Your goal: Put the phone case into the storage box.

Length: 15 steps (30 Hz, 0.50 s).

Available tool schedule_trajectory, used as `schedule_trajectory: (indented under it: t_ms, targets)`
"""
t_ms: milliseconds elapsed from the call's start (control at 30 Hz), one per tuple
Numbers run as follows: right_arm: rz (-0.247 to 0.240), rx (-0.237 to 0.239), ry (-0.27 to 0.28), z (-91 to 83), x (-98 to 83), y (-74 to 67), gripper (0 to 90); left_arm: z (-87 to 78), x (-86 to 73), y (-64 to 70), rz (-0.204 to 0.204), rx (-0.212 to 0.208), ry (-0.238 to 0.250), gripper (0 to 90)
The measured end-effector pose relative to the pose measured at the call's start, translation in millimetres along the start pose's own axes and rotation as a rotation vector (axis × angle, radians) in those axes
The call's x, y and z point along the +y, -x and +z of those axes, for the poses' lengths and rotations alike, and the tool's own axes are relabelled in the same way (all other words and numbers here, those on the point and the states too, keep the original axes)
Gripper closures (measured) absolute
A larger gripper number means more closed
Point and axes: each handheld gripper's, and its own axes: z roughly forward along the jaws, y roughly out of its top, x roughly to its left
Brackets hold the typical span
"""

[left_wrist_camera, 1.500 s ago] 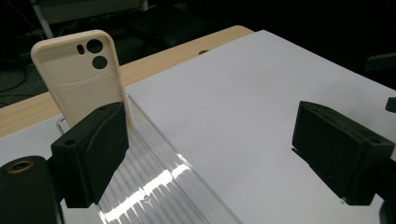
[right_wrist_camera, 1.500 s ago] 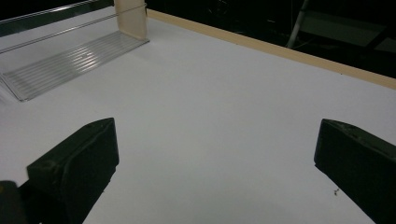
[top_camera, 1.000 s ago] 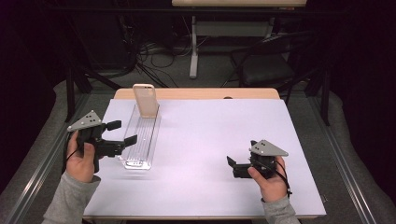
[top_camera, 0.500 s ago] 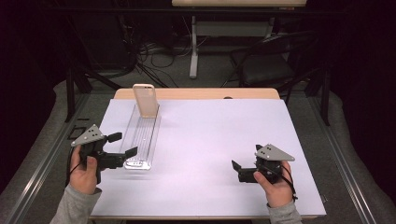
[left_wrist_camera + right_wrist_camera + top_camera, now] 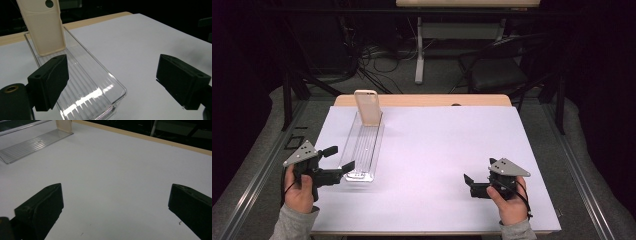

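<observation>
Sits toward the table's (image 5: 437, 165) left side: a clear plastic tray (image 5: 362, 150), long and narrow, long axis running from the person's side away toward the far edge, leaning slightly rightward as it recedes in the high view. Shows a ribbed floor of fine parallel grooves along its length, thin glossy walls, rounded corners, bright glints on the near end. Stands propped inside at the far end: a cream phone case (image 5: 368, 107), tall flat rectangle with rounded corners, matte and smooth, upright and tilted back a little, round hole near its top as seen in the left gripper view, lower edge resting on the tray floor.

Hovers at the tray's near end: the left gripper (image 5: 337, 162), jaws spread wide and grasping nothing, pointing right toward the tray; in the left gripper view, 1 blocky black jaw overlaps the tray's left wall, the other well to the right over bare table; contact cannot be told. Rests near the right front of the table, well apart from the tray: the right gripper (image 5: 471, 184), jaws likewise released and empty, aimed left over bare surface.

Covers the table: a smooth, matte, pale lilac-white sheet, with a light wooden strip along the far edge.
</observation>
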Motion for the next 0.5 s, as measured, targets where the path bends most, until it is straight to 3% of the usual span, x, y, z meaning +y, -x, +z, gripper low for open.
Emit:
schedule_trajectory:
  t_ms: [133, 500]
  targets:
    - [0.005, -0.001, 0.002, 2.3, -3.8, -0.4, 0.0, -0.8, -5.6, -2.0, -0.006, 0.005, 0.023, 11.3]
    - [0.021, -0.005, 0.012, 6.6, -11.6, 0.9, 0.0, 3.1, -16.9, -9.4, -0.031, 0.007, 0.023, 11.3]
